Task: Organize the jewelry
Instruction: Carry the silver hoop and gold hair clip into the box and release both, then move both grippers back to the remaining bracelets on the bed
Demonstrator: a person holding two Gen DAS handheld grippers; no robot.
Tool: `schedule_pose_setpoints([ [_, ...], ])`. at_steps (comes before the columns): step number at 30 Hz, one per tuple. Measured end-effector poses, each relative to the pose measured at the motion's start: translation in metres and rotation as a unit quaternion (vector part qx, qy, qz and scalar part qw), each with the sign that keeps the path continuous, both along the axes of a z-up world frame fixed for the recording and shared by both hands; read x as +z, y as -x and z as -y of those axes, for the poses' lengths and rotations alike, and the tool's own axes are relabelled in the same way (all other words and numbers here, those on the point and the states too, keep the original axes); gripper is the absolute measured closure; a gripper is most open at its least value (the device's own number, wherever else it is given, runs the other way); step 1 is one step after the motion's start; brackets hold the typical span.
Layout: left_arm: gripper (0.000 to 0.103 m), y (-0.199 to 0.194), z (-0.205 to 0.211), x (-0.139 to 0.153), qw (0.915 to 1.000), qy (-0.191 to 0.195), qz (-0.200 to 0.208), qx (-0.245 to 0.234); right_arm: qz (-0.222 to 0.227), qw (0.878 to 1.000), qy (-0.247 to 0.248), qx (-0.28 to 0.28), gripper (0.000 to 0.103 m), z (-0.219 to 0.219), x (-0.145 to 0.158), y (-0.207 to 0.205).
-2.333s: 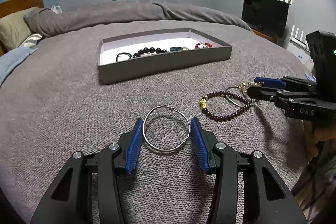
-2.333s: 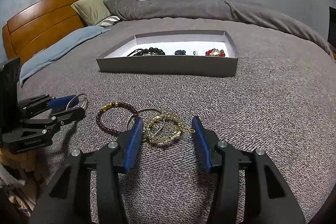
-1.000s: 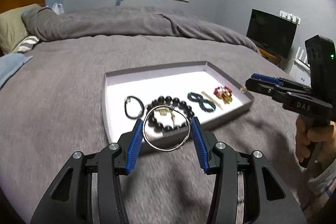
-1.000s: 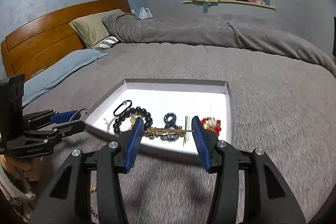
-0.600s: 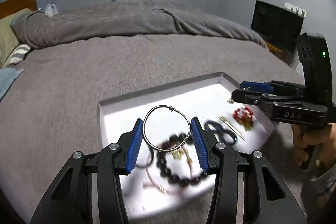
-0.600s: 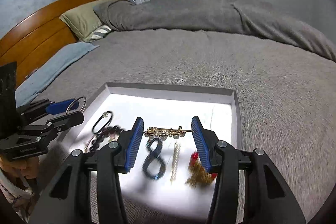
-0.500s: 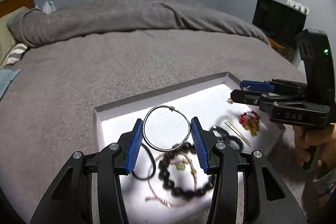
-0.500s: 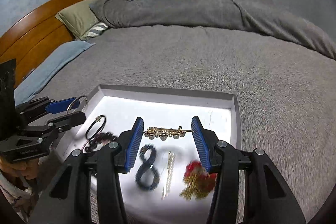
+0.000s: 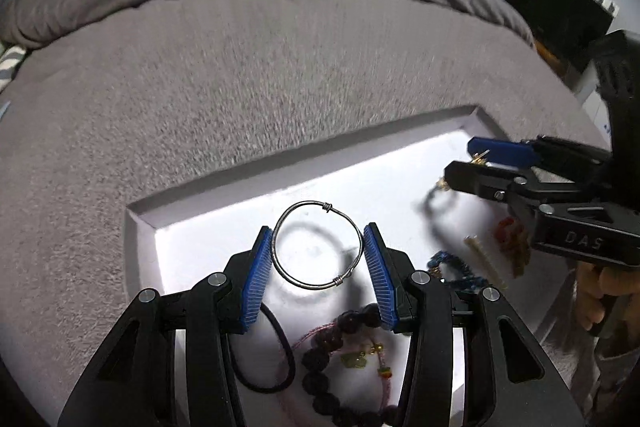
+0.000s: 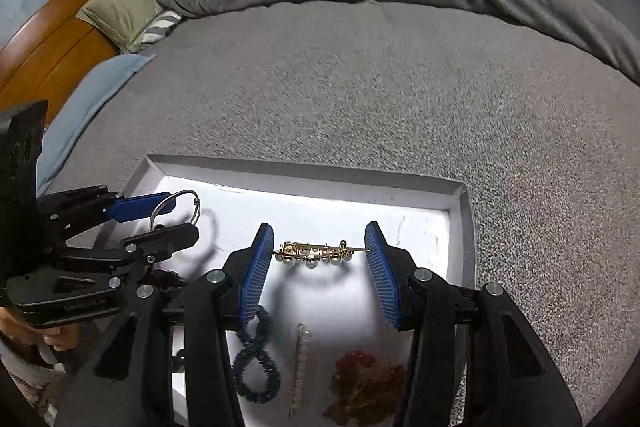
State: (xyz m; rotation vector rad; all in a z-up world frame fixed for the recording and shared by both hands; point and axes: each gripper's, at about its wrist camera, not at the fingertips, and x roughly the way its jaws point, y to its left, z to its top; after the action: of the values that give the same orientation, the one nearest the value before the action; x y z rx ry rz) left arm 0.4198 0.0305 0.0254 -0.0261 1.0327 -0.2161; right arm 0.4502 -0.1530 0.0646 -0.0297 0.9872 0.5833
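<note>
My left gripper (image 9: 318,253) is shut on a silver wire bangle (image 9: 298,213) and holds it above the white floor of the grey jewelry tray (image 9: 224,179). My right gripper (image 10: 320,253) is shut on a gold pearl bracelet (image 10: 316,253), held edge-on above the tray (image 10: 304,171). Each gripper shows in the other's view: the right one (image 9: 468,163) over the tray's right part, the left one (image 10: 176,215) over its left part with the bangle (image 10: 176,203).
In the tray lie a black hair tie (image 9: 276,359), a dark bead bracelet (image 9: 340,359), a blue twisted band (image 10: 256,363), a thin hair pin (image 10: 298,367) and a red and gold piece (image 10: 364,379). The tray sits on a grey bedspread (image 10: 380,87). Pillows (image 10: 120,11) and a wooden headboard lie far left.
Both grippers have carried their pieces from the bedspread up and forward over the tray, and now hang lower and closer above its floor. Both stay shut on their pieces.
</note>
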Motion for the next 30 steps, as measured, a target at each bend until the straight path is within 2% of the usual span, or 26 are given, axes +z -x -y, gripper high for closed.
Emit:
schedule_pose_setpoints([
  [5,0.054,-0.002,-0.001,-0.009,0.9999,-0.002,-0.017,-0.003,0.002,1.000,0.010,0.004,0.055,-0.001,-0.005,0.005],
  [7,0.046,-0.001,-0.001,-0.008,0.9999,-0.002,-0.011,-0.003,0.004,1.000,0.016,0.007,0.055,-0.002,-0.005,0.007],
  [14,0.045,0.008,-0.006,0.000,0.9999,-0.002,0.011,0.004,0.010,1.000,0.013,0.001,0.052,0.002,-0.005,0.013],
  [15,0.045,0.011,-0.007,0.001,0.9999,0.003,0.014,0.007,0.012,1.000,0.006,0.000,0.047,0.004,-0.004,0.015],
  [23,0.044,0.067,-0.012,0.019,0.9972,0.032,0.066,0.014,0.033,0.998,-0.058,-0.017,0.044,0.031,0.008,0.047],
  [29,0.044,0.128,-0.011,0.025,0.9929,0.055,0.105,0.009,0.071,0.991,-0.110,-0.026,0.044,0.054,0.023,0.100],
  [30,0.037,0.136,-0.009,0.024,0.9925,0.060,0.106,0.007,0.077,0.990,-0.116,-0.027,0.043,0.059,0.025,0.111],
])
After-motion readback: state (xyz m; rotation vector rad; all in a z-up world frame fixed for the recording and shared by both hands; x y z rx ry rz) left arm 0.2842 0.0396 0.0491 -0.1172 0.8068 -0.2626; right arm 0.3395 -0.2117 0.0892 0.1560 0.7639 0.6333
